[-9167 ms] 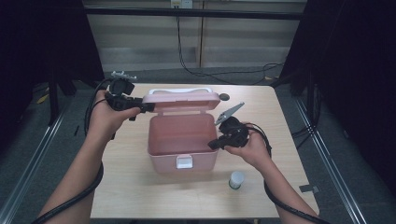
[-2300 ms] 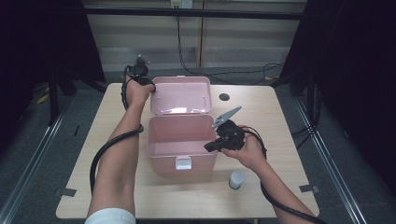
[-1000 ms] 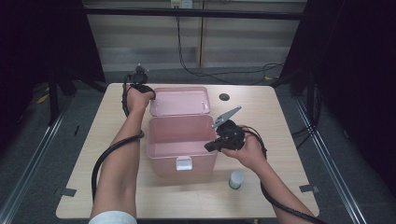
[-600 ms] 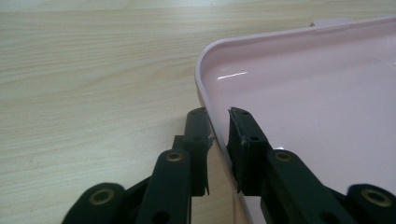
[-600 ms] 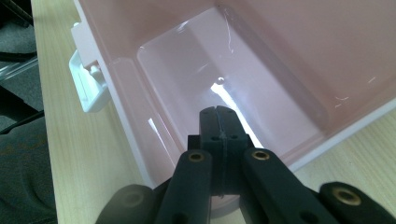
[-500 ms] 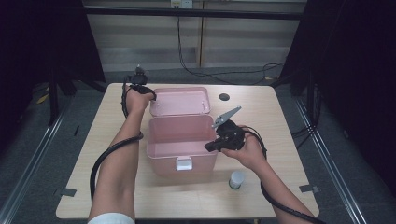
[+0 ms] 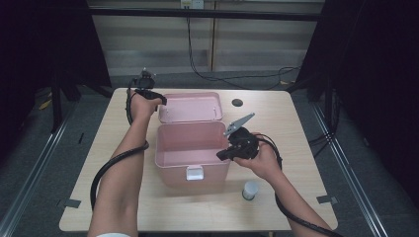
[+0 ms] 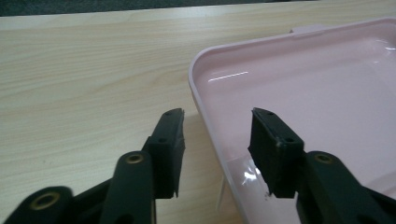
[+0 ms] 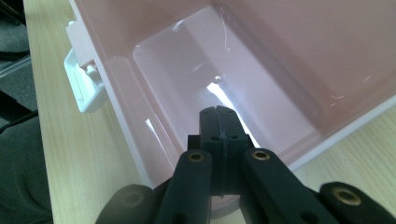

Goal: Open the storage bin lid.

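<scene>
Box: a pink plastic box (image 7: 192, 150) stood open near the middle of the wooden table (image 7: 296, 123), white latch (image 7: 194, 173) on its near wall, inside bare.
Lid: the pink lid (image 7: 190, 106) lay folded back flat on the table behind the box, inner face up.
Left gripper: the left gripper (image 7: 157, 97) sat at the lid's far left corner, held in the person's left hand (image 7: 141, 104). In the left gripper view its jaws stood partly apart and straddled the lid's rim (image 8: 205, 116), one over the table, the other over the lid's inner face. The jaws had just been opening. Neither pad pressed on the rim, so it held nothing.
Right gripper: the right gripper (image 7: 221, 156) hung at the box's right wall, near the front, in the right hand (image 7: 262, 160). In the right gripper view its jaws were fully closed, pad against pad, nothing between them, tips pointing down into the box (image 9: 261, 70).
Contact with box: I could not tell whether the closed jaws touched the wall.
Other: a small white cup (image 7: 250, 189) stood on the table just in front of the right hand. A dark round hole (image 7: 237, 102) showed in the tabletop right of the lid.
</scene>
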`<action>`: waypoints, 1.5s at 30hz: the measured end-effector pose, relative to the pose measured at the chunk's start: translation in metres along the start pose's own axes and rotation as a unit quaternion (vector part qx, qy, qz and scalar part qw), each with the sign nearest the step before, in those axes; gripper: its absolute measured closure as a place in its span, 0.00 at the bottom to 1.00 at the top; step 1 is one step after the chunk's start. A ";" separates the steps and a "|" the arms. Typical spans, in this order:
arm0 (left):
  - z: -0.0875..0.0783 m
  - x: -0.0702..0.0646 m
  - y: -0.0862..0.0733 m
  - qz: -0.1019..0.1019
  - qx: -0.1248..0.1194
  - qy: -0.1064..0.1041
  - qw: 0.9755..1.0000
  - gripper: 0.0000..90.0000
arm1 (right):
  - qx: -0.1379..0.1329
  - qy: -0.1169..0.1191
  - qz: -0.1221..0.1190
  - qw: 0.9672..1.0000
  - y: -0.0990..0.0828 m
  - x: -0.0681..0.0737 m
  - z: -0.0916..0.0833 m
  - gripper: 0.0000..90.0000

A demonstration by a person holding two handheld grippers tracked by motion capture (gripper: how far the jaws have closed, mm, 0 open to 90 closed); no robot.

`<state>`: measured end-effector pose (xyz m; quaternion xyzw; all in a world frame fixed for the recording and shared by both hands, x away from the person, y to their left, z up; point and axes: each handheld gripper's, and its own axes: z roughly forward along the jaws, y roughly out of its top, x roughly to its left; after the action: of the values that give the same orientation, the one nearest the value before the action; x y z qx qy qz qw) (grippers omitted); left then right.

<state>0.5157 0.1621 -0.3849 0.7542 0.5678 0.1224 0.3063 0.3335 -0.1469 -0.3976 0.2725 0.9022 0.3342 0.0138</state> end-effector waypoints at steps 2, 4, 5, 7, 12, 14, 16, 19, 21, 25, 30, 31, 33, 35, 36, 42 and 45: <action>-0.004 0.000 -0.002 -0.002 -0.003 0.000 1.000 0.55 | -0.002 0.002 0.003 1.000 0.000 -0.001 0.000 1.00; -0.007 0.001 -0.004 -0.001 -0.003 -0.001 1.000 0.53 | -0.003 0.002 0.005 1.000 -0.001 -0.001 0.000 1.00; -0.009 0.002 -0.006 -0.004 -0.002 -0.002 1.000 0.51 | -0.001 0.000 0.003 1.000 0.000 0.000 0.000 1.00; -0.011 0.003 -0.010 -0.006 -0.002 -0.003 1.000 0.48 | -0.002 -0.003 0.001 1.000 0.000 0.001 0.000 1.00; -0.019 0.006 -0.016 -0.009 -0.001 -0.007 1.000 0.42 | -0.005 -0.005 0.007 1.000 0.000 0.001 0.000 1.00; -0.024 0.007 -0.019 -0.009 0.002 -0.010 1.000 0.40 | -0.006 -0.008 0.008 1.000 0.000 0.001 0.000 0.98; -0.027 0.008 -0.021 -0.010 0.003 -0.010 1.000 0.39 | -0.009 -0.012 0.009 1.000 0.000 0.001 0.000 0.95; -0.035 0.009 -0.024 -0.008 0.007 -0.012 1.000 0.37 | -0.014 -0.012 0.012 1.000 0.000 0.001 -0.001 0.94; -0.040 0.010 -0.026 -0.007 0.007 -0.012 1.000 0.36 | -0.021 -0.012 0.017 1.000 -0.001 0.001 -0.005 0.92; -0.051 0.011 -0.030 -0.005 0.005 -0.016 1.000 0.34 | -0.033 -0.015 0.021 0.999 0.001 -0.001 -0.017 0.90; -0.061 0.013 -0.037 0.001 0.006 -0.017 1.000 0.31 | -0.040 -0.021 0.024 0.999 0.002 -0.001 -0.031 0.85; -0.063 0.014 -0.038 0.001 0.005 -0.019 1.000 0.31 | -0.043 -0.023 0.024 0.999 0.002 0.000 -0.034 0.83; -0.066 0.015 -0.041 0.003 0.000 -0.018 1.000 0.31 | -0.050 -0.025 0.026 0.998 0.001 0.000 -0.040 0.81; -0.070 0.017 -0.045 0.006 -0.002 -0.020 1.000 0.30 | -0.049 -0.028 0.028 0.998 0.000 0.000 -0.046 0.78; -0.071 0.017 -0.047 0.007 -0.002 -0.021 1.000 0.30 | -0.049 -0.028 0.029 0.998 -0.001 0.000 -0.048 0.77; -0.078 0.024 -0.062 0.012 -0.010 -0.022 1.000 0.30 | -0.044 -0.037 0.043 0.997 -0.010 -0.004 -0.062 0.68; -0.080 0.025 -0.071 0.018 -0.011 -0.026 0.999 0.30 | -0.041 -0.037 0.049 0.997 -0.017 -0.007 -0.067 0.65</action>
<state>0.4261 0.2234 -0.3693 0.7638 0.5443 0.1145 0.3275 0.3171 -0.2008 -0.3567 0.3277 0.8721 0.3610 0.0415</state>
